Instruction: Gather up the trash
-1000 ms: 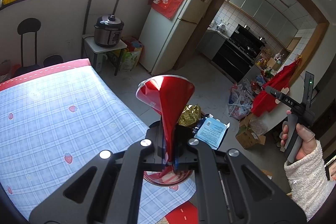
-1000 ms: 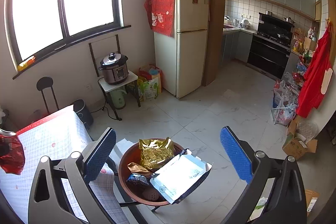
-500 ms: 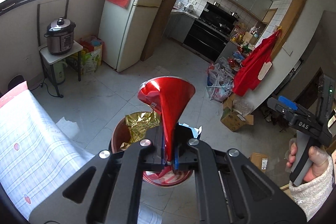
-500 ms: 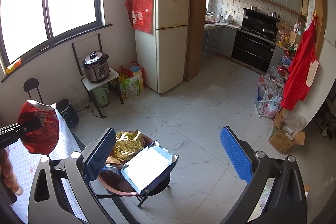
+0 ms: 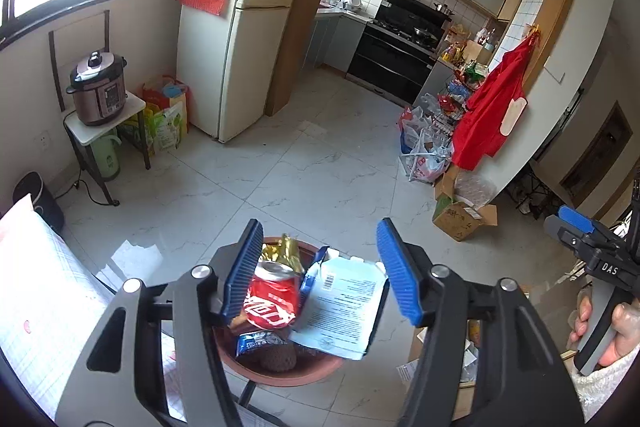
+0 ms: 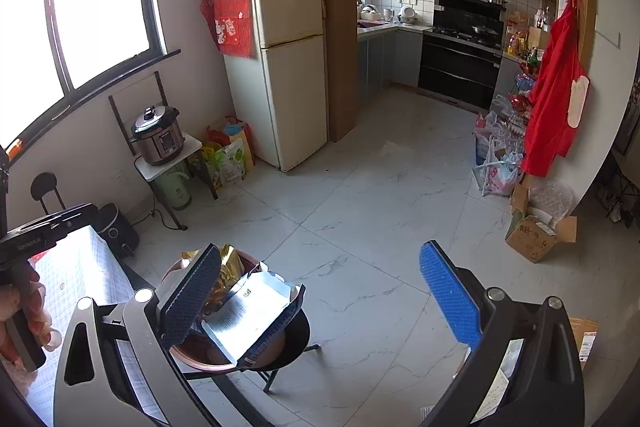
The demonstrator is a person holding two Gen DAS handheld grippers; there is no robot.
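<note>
Both wrist views steeply down, close – shared basin [image 5: 280, 373] [image 6: 208, 357].

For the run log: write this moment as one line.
left claw: open, above basin | red can: in basin | right claw: open, holding nothing

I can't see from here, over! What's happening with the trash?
Left tongs open, right tongs open. Red can lying in basin with the wrappers. Nothing blocking.
</note>
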